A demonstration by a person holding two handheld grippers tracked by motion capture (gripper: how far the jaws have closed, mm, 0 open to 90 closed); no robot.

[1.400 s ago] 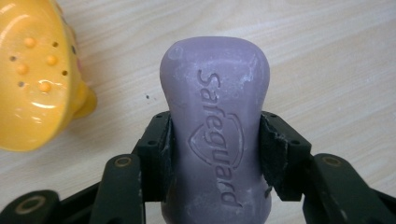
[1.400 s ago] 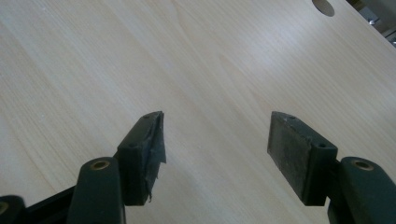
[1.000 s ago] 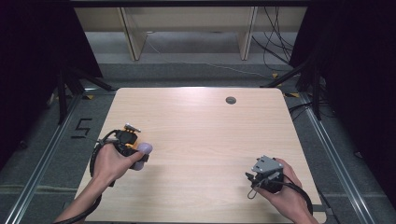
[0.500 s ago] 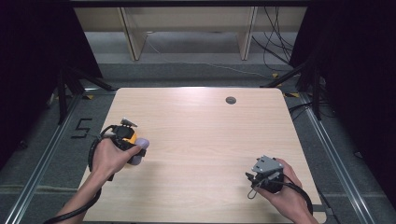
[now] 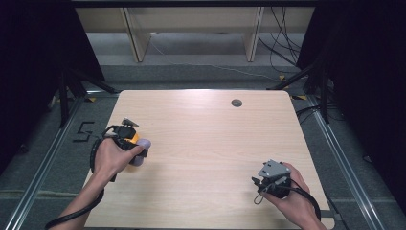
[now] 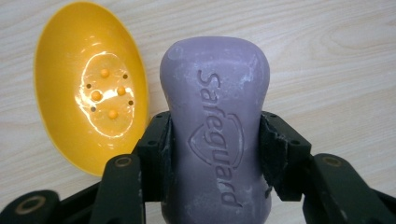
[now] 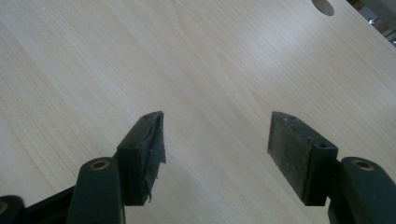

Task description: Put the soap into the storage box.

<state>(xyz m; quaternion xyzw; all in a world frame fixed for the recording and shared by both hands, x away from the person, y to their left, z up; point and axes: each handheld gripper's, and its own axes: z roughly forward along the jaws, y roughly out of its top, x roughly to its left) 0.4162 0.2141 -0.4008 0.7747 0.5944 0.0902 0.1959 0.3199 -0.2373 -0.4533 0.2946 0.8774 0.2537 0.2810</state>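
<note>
Purple soap (image 6: 215, 126) sits clamped between the two black jaws of my left gripper (image 6: 215, 144), pads pressed to its long sides about midway down, the stamped lettering facing up at the camera. I hold it across the narrow waist because that is where the bar pinches in, and a slick, rounded thing like this seems less likely to squirt out there than at either fat end. From above, the bar pokes out past my left hand (image 5: 112, 155) near the left edge of the wooden table (image 5: 206, 143).

The yellow soap dish (image 6: 88, 88) lies just beside the bar, on its left in the left gripper view, hollow side up, with its little bumps and drain holes catching the light. It rests on the wood, apart from the soap as far as I can tell, though the bar hides its near rim. I judge the job to be setting the bar into that hollow, so I keep the soap lengthwise, roughly in line with the oval, ready to shift across and lower it.

My right gripper (image 7: 215, 140) is spread wide with nothing between the jaws, parked low over bare wood near the front right corner, well apart from the soap, so it stays out of the way
</note>
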